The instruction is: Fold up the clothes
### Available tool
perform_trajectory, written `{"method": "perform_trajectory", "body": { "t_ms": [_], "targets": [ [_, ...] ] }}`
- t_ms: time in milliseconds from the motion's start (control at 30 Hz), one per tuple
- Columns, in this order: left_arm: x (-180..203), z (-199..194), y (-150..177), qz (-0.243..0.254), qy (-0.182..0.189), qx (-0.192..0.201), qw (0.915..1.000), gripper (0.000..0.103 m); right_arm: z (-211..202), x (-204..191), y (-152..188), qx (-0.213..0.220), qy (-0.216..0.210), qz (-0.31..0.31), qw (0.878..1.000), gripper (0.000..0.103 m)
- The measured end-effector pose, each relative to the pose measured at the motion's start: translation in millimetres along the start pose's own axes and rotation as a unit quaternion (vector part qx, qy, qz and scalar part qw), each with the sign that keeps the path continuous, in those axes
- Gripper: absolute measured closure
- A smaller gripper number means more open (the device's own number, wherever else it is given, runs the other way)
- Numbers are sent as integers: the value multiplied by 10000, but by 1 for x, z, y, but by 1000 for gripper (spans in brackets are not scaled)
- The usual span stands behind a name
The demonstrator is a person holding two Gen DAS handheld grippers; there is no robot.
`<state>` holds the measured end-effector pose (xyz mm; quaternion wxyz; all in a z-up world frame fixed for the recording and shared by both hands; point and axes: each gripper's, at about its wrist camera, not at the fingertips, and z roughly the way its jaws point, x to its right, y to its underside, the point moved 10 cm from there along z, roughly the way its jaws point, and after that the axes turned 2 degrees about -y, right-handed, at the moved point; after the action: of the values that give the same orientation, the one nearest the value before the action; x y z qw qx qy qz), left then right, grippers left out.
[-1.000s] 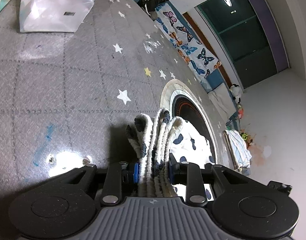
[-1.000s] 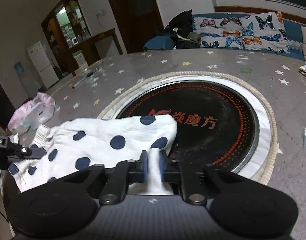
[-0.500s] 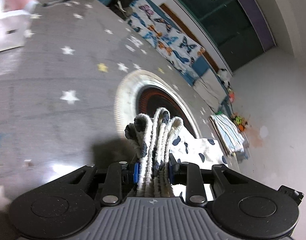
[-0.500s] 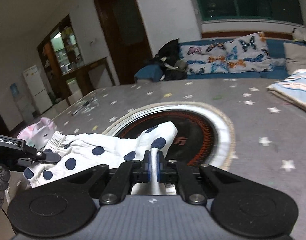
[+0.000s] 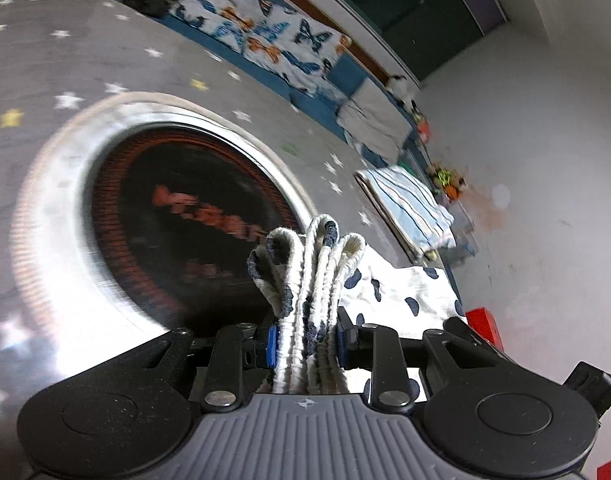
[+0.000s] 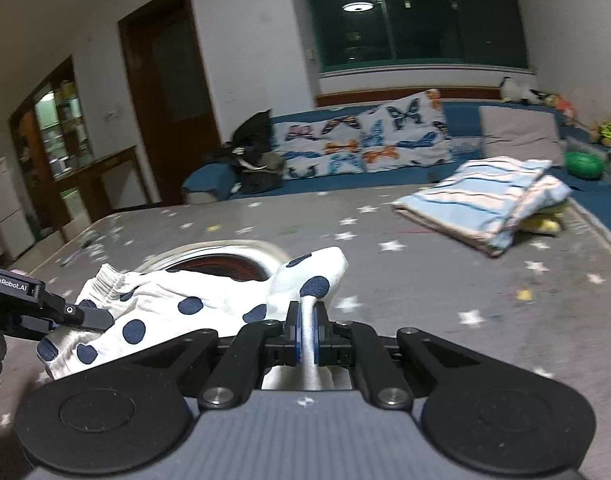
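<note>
A white garment with navy polka dots (image 6: 177, 308) hangs stretched between two handheld tools above a grey star-patterned worktop (image 6: 445, 280). The left tool (image 5: 305, 338) is clenched on the bunched elastic waistband (image 5: 309, 272), several ribbed folds pressed between its blue-padded fingers (image 5: 271, 340). The right tool (image 6: 305, 338) pinches a thin fold of the cloth at the opposite end, its jaws nearly together. Beneath the garment sits a round black heater plate with orange lettering (image 5: 185, 220), ringed in silver. A folded blue-striped cloth (image 6: 485, 204) lies well apart near the worktop's far edge, before a butterfly-print cushion (image 6: 365, 144).
</note>
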<state>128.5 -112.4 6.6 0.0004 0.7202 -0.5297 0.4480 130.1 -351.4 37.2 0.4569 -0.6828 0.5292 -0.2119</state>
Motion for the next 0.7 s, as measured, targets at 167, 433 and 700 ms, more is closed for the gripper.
{"method": "perform_trajectory", "body": {
  "t_ms": [167, 433, 700],
  "targets": [
    [29, 37, 0, 195, 65, -198, 9996, 74, -1, 38, -2, -17, 331, 79, 9994, 99],
    [56, 86, 3, 538, -54, -395, 9978, 74, 1, 90, -1, -99, 768, 236, 9967, 99],
    [65, 107, 7, 986, -327, -388, 9938, 68, 20, 123, 14, -362, 1047, 353, 9932, 98]
  ]
}}
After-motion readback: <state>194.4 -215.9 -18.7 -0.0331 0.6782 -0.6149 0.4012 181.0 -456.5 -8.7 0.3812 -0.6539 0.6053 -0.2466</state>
